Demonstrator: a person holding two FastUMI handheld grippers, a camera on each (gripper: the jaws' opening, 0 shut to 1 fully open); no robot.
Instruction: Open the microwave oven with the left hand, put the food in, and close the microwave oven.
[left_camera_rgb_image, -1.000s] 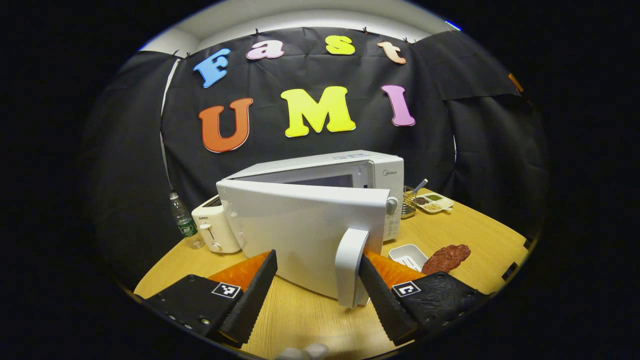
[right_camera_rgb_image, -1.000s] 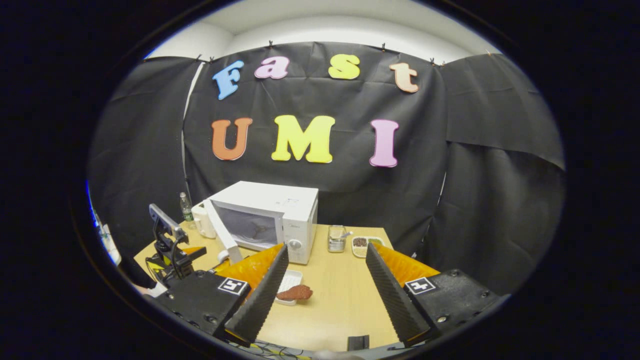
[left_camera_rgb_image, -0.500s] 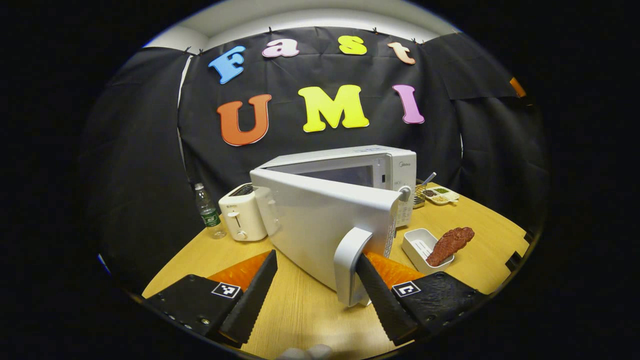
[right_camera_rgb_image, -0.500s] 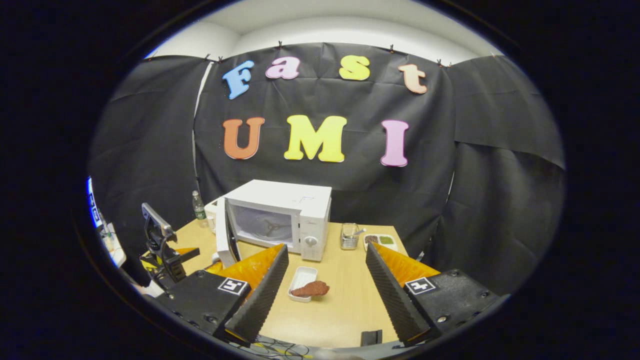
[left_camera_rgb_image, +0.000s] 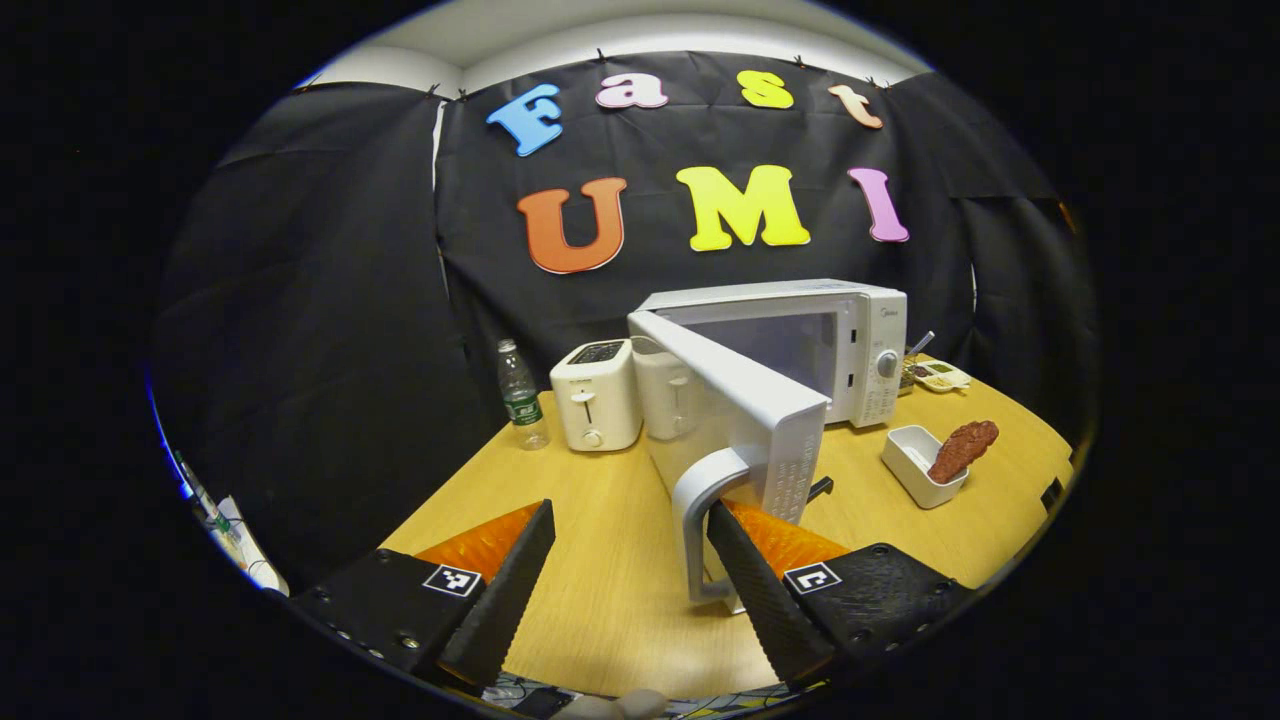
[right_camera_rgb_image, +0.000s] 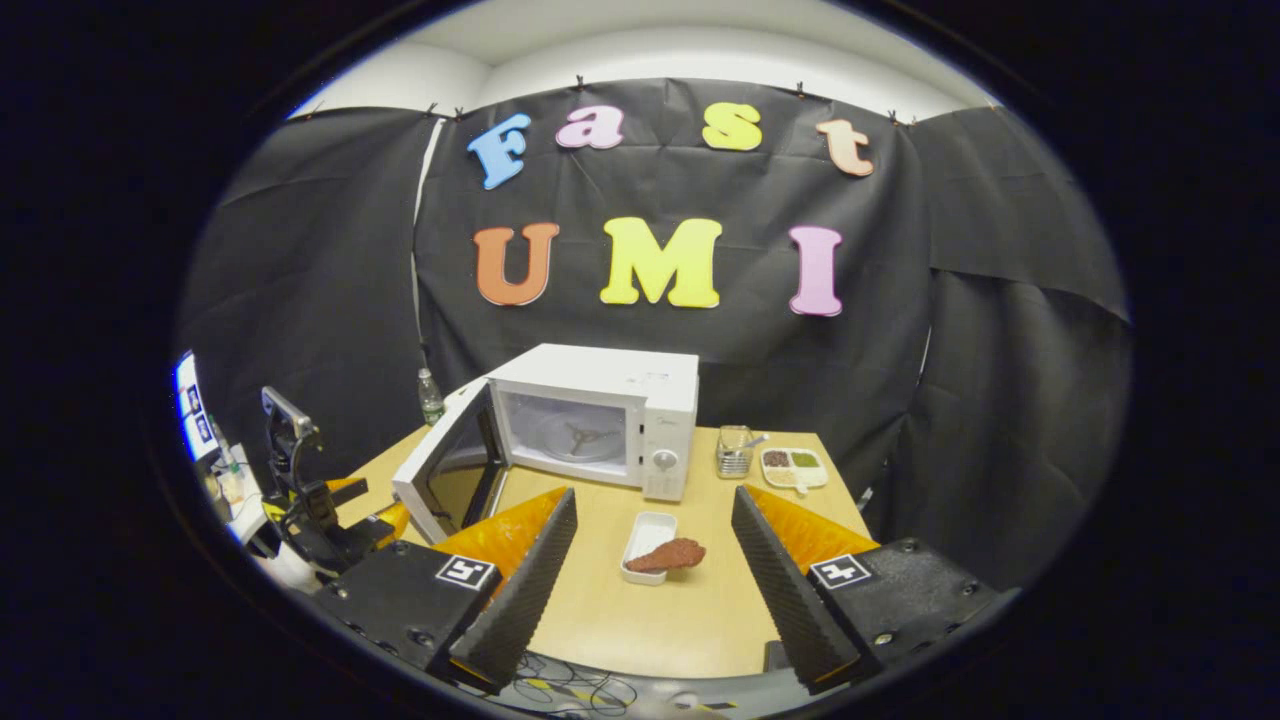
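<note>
The white microwave (left_camera_rgb_image: 800, 335) stands at the back of the wooden table, its door (left_camera_rgb_image: 735, 395) swung wide toward me. The door handle (left_camera_rgb_image: 697, 520) sits inside my open left gripper (left_camera_rgb_image: 630, 590), against the inner face of the right finger (left_camera_rgb_image: 755, 585); the left finger stands well clear. The right gripper view shows the empty cavity (right_camera_rgb_image: 572, 435), the open door (right_camera_rgb_image: 445, 470) and the left gripper (right_camera_rgb_image: 395, 520) at its outer edge. The brown food (right_camera_rgb_image: 668, 553) lies across a white dish (right_camera_rgb_image: 645, 525) in front of the oven, beyond my open, empty right gripper (right_camera_rgb_image: 650, 590).
A white toaster (left_camera_rgb_image: 597, 393) and a water bottle (left_camera_rgb_image: 520, 393) stand left of the microwave. A metal basket (right_camera_rgb_image: 735, 452) and a condiment tray (right_camera_rgb_image: 793, 465) sit to its right. The food dish (left_camera_rgb_image: 912, 462) rests near the table's right edge.
The door has swung from roughly half open to wide open, with the handle still between the left gripper's fingers. The right gripper stayed open and drew slightly left, bringing the cavity into sight.
</note>
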